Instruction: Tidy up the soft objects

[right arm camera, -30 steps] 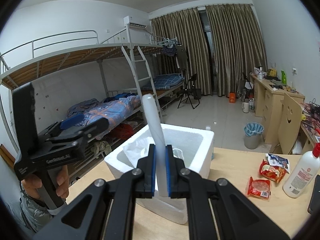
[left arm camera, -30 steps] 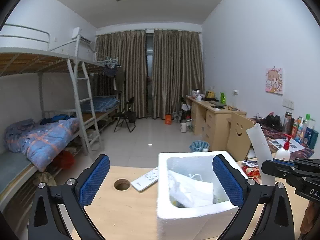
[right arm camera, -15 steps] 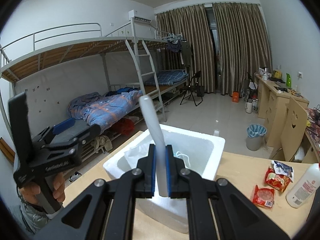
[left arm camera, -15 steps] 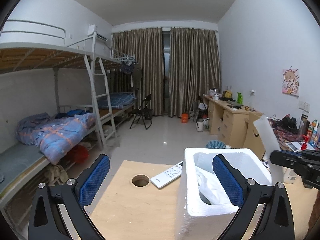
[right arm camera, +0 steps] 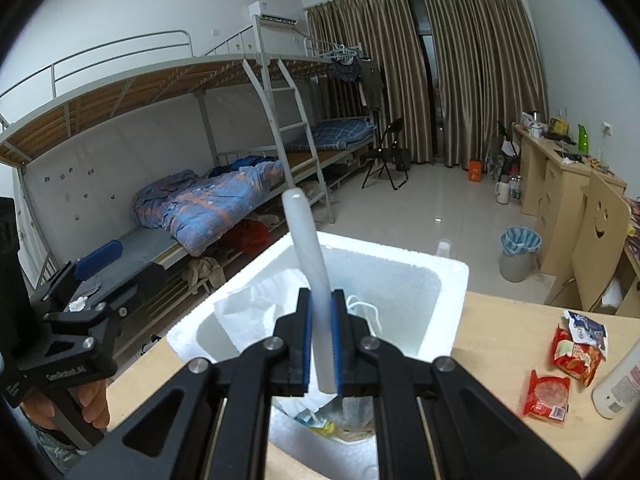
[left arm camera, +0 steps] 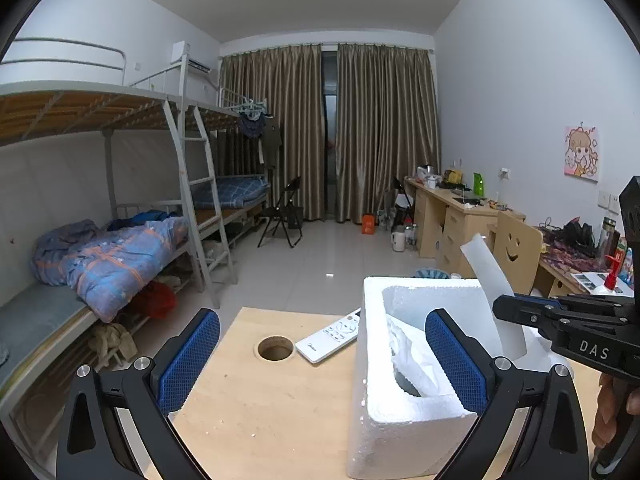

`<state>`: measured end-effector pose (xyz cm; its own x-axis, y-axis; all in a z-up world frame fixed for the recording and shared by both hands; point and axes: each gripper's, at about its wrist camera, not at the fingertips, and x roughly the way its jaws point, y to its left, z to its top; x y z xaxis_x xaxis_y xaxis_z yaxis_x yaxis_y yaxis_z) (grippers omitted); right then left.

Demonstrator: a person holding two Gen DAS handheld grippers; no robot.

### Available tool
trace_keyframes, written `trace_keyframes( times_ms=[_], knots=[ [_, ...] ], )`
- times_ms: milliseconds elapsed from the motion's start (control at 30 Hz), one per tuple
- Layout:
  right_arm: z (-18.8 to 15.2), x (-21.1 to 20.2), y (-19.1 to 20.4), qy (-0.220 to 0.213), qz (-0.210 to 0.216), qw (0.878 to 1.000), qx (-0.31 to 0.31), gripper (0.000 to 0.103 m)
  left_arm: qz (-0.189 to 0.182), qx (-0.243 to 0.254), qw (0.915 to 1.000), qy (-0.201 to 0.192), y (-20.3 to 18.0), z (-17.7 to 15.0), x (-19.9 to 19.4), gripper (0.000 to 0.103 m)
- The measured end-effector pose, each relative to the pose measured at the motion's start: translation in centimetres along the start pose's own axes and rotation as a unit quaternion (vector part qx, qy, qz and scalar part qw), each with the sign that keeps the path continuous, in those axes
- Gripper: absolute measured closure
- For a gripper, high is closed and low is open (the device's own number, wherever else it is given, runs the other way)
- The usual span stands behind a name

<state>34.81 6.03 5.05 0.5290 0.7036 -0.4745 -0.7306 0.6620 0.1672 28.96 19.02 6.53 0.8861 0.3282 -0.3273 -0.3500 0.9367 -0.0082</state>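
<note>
A white foam box (left arm camera: 404, 420) (right arm camera: 440, 280) stands on the wooden table, with white plastic bags (right arm camera: 256, 312) and small packets inside. My right gripper (right arm camera: 320, 344) is shut on a thin white foam sheet (right arm camera: 308, 260) and holds it upright over the box; the sheet (left arm camera: 492, 292) also shows in the left wrist view above the box's right side. My left gripper (left arm camera: 324, 360) is open and empty, with its right finger (left arm camera: 456, 360) in front of the box's opening and its left finger (left arm camera: 188, 360) over bare table.
A white remote (left arm camera: 328, 340) and a round cable hole (left arm camera: 275, 348) lie on the table (left arm camera: 260, 420) left of the box. Red snack packets (right arm camera: 576, 356) and a white bottle (right arm camera: 620, 384) lie to its right. Bunk beds, desks and a chair stand beyond.
My left gripper has swung left, so the box now sits further right in its view. My right gripper has moved closer over the box with the foam sheet still held.
</note>
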Motion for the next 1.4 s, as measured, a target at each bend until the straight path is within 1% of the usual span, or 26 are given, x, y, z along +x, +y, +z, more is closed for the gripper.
trace_keyframes(
  times_ms=[33, 100, 133, 167, 233, 333, 400, 467, 600, 700, 833, 933, 1000, 1067, 1200, 1300, 1400],
  knots=[
    [0.1, 0.0, 0.0, -0.001, 0.001, 1.000, 0.001, 0.092, 0.000, 0.000, 1.0000, 0.001, -0.1, -0.1, 0.0, 0.000],
    [0.1, 0.1, 0.1, 0.002, 0.004, 1.000, 0.001, 0.087, 0.001, -0.002, 1.0000, 0.003, 0.0, -0.2, 0.0, 0.000],
    [0.1, 0.1, 0.1, 0.005, 0.001, 1.000, 0.002, 0.079, 0.001, -0.002, 1.0000, 0.003, 0.1, -0.2, 0.1, 0.000],
    [0.2, 0.3, 0.1, 0.006, -0.004, 1.000, 0.004, 0.068, 0.002, -0.001, 1.0000, 0.003, 0.2, -0.1, 0.1, 0.000],
    [0.3, 0.2, -0.1, 0.006, -0.007, 1.000, 0.003, 0.055, 0.001, 0.001, 1.0000, 0.004, 0.4, -0.1, 0.3, 0.000],
    [0.5, -0.2, -0.4, 0.004, -0.011, 1.000, 0.007, 0.054, 0.001, 0.002, 1.0000, 0.004, 0.5, -0.1, 0.3, 0.000],
    [0.5, -0.7, -0.4, -0.002, -0.013, 1.000, 0.010, 0.052, -0.001, 0.001, 1.0000, 0.003, 0.5, -0.1, 0.3, 0.000],
    [0.6, -1.4, -0.5, -0.009, -0.023, 1.000, 0.016, 0.041, -0.003, 0.001, 1.0000, 0.000, 0.5, -0.1, 0.1, 0.000],
    [0.5, -3.1, -0.6, -0.026, -0.031, 0.999, 0.023, 0.040, -0.008, 0.005, 1.0000, -0.003, 0.2, -0.1, -0.6, 0.000],
    [0.1, -4.7, 0.0, -0.038, -0.039, 0.998, 0.012, 0.040, -0.009, 0.006, 0.9999, -0.007, -0.2, 0.1, -1.5, 0.000],
    [-0.3, -6.3, 0.3, -0.049, -0.042, 0.998, 0.016, 0.034, -0.009, 0.005, 0.9998, -0.015, -0.5, 0.3, -2.9, 0.000],
    [-0.3, -7.8, 0.7, -0.066, -0.049, 0.997, 0.013, 0.032, -0.009, 0.009, 0.9997, -0.023, -1.0, 0.5, -4.2, 0.000],
    [-0.5, -8.8, 1.0, -0.076, -0.055, 0.996, 0.012, 0.027, -0.006, 0.009, 0.9995, -0.028, -1.1, 0.6, -5.3, 0.000],
    [-0.7, -9.9, 1.4, -0.085, -0.056, 0.995, 0.012, 0.015, -0.005, 0.007, 0.9994, -0.033, -1.2, 0.6, -6.4, 0.000],
    [-1.6, -11.8, 2.1, -0.101, -0.063, 0.993, 0.008, 0.010, -0.001, 0.005, 0.9992, -0.040, -1.3, 0.5, -8.5, 0.000],
    [-2.3, -13.2, 2.5, -0.117, -0.063, 0.991, 0.010, 0.000, 0.000, 0.010, 0.9990, -0.044, -1.9, 0.2, -10.3, 0.000],
    [-3.2, -14.5, 2.9, -0.136, -0.067, 0.988, 0.007, 0.000, -0.002, 0.011, 0.9987, -0.049, -2.0, -0.2, -11.8, 0.000]
  ],
)
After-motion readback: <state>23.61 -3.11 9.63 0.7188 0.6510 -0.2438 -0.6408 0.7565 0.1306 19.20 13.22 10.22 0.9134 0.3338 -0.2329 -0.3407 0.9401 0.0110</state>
